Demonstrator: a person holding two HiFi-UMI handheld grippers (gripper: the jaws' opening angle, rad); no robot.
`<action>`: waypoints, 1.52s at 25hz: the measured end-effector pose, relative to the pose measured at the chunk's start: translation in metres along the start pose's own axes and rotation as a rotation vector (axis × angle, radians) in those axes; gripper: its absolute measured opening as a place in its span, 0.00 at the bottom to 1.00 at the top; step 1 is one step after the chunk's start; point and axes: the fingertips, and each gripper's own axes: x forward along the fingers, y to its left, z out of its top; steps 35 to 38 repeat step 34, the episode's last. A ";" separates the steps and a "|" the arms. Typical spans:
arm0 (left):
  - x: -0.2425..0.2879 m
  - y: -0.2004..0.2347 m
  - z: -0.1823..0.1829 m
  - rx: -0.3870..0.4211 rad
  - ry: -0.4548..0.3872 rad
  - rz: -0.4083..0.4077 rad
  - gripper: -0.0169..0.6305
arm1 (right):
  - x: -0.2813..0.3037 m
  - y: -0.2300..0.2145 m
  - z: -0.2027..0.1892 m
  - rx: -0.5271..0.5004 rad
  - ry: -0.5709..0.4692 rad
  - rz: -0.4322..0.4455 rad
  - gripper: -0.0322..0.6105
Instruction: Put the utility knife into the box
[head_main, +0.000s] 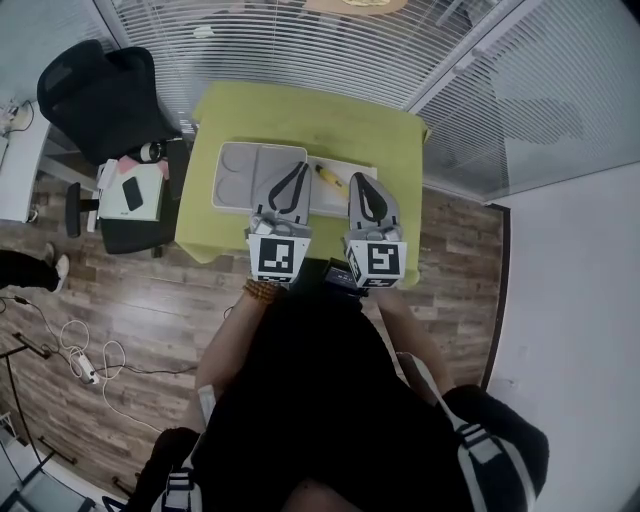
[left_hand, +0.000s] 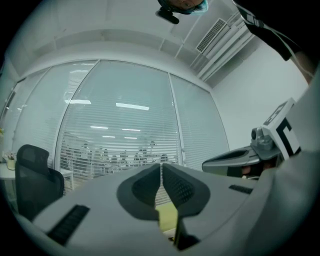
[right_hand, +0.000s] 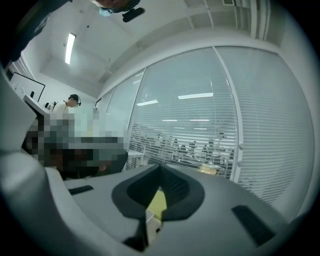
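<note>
A yellow utility knife (head_main: 330, 178) lies on a white sheet (head_main: 345, 170) on the green table (head_main: 300, 110). Left of it an open grey box (head_main: 240, 175) lies flat with its lid folded out. My left gripper (head_main: 299, 166) hovers over the table's near part, between the box and the sheet, with its jaws shut on nothing. My right gripper (head_main: 359, 180) is beside it, just right of the knife, also shut and empty. The left gripper view shows the left gripper's (left_hand: 161, 169) tips touching, and the right gripper view shows the right gripper's (right_hand: 159, 171) tips touching. Both views look over the table towards glass walls.
A black office chair (head_main: 100, 95) stands left of the table, with a small stand holding a white box and a phone (head_main: 132, 192). Cables and a power strip (head_main: 85, 368) lie on the wooden floor. Glass walls with blinds (head_main: 330, 45) run behind the table.
</note>
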 end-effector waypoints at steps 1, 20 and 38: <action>-0.001 -0.001 0.000 0.001 0.001 -0.001 0.06 | -0.001 0.000 -0.001 0.003 0.001 0.000 0.05; -0.005 -0.005 -0.005 0.005 0.025 -0.009 0.06 | -0.007 0.007 -0.009 0.000 0.017 0.036 0.05; -0.007 -0.001 -0.018 0.015 0.055 -0.005 0.06 | -0.006 -0.026 -0.032 0.013 0.081 -0.012 0.05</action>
